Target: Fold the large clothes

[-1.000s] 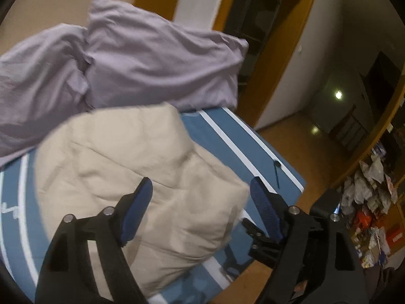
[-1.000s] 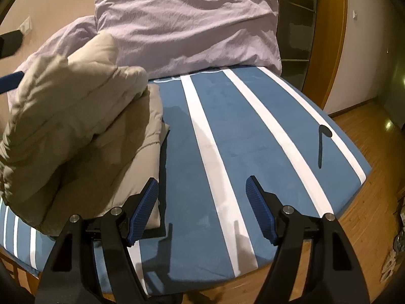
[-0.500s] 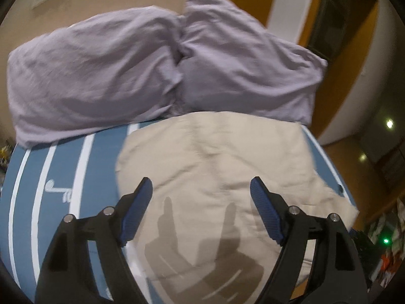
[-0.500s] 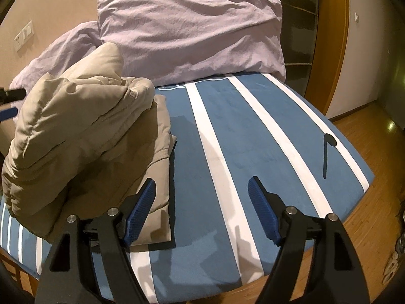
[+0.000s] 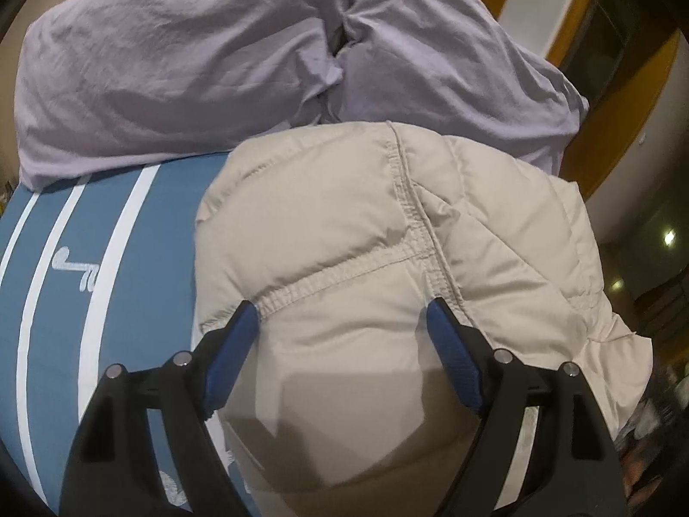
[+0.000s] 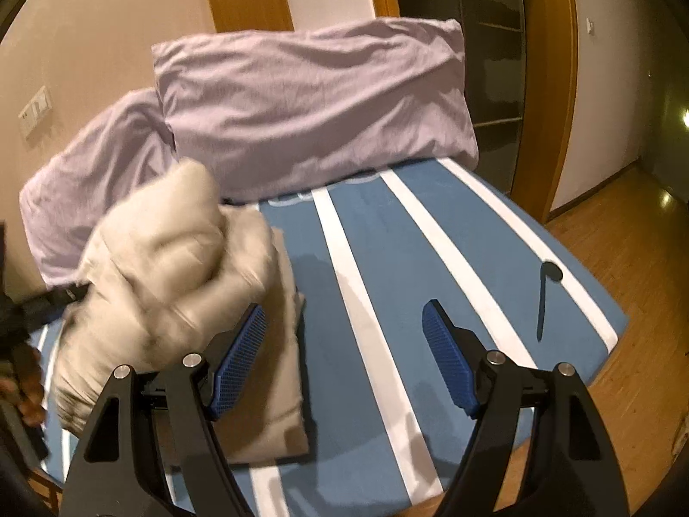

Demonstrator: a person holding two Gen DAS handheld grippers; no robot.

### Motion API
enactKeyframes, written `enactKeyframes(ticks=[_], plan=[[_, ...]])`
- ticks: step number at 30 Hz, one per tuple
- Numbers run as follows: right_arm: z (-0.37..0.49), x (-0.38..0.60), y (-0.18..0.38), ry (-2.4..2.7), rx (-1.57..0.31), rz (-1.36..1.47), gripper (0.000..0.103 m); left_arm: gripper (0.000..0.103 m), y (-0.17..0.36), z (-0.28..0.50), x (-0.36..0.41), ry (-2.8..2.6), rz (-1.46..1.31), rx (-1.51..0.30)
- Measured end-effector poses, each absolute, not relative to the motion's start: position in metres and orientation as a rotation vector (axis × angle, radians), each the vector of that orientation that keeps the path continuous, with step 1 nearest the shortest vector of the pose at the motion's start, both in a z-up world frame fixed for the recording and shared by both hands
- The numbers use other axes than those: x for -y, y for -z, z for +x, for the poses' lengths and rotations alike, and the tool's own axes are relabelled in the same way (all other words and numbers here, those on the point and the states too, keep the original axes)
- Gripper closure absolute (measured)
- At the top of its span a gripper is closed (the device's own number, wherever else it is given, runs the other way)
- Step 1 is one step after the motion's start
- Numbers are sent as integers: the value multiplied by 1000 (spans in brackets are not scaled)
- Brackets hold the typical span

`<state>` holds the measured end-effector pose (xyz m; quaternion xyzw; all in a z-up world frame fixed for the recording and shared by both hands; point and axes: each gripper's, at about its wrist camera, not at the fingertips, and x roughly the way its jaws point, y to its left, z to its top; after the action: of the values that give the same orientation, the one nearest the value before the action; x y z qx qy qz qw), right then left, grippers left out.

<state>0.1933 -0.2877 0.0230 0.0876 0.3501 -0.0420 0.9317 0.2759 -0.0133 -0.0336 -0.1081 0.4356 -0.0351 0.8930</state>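
hovering low over the beige puffer jacket (image 5: 400,232), the left gripper (image 5: 342,323) has its jaws spread wide with nothing pinched — the quilted seam runs between the blue pads (image 5: 232,349), fabric directly ahead and beneath them. jacket sits bundled on the left part of the bed (image 6: 387,267), on the blue white-striped cover, its far edge against the lilac pillows (image 5: 172,64). in the right wrist view the jacket (image 6: 172,284) is motion-blurred, top layer bulging up, lower layer flat on the cover. right gripper (image 6: 344,327) also wide, holding nothing, aimed mostly at bare striped cover; jacket lies to the left of its jaws, just overlapping the left pad (image 6: 241,357). can't tell if that pad touches cloth.

key relation: left gripper is the nearer one, right on top of the bundle; right one must swing left to reach it. bundle's long axis looks to run from the bed's near edge toward the pillows, roughly along the stripes — a guess, blur hides the outline. judging by the puffed top layer, the fold isn't flattened yet. small dark object (image 6: 547,297) lies on the cover far right, well apart.
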Motion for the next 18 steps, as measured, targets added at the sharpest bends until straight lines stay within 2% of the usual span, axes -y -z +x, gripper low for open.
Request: enactKeyframes(ticks=[2, 5, 13, 15, 18], plan=[[195, 283, -31, 60, -702, 182, 27, 22, 35, 276, 21, 81, -209, -899], [201, 267, -40, 12, -700, 167, 35, 22, 39, 274, 35, 87, -178, -885], [216, 218, -32, -102, -740, 95, 63, 22, 47, 276, 47, 91, -155, -864], [217, 211, -25, -112, -755, 83, 67, 22, 48, 276, 45, 96, -159, -865], [218, 205, -15, -109, -777, 66, 69, 22, 48, 277, 45, 99, -161, -865]])
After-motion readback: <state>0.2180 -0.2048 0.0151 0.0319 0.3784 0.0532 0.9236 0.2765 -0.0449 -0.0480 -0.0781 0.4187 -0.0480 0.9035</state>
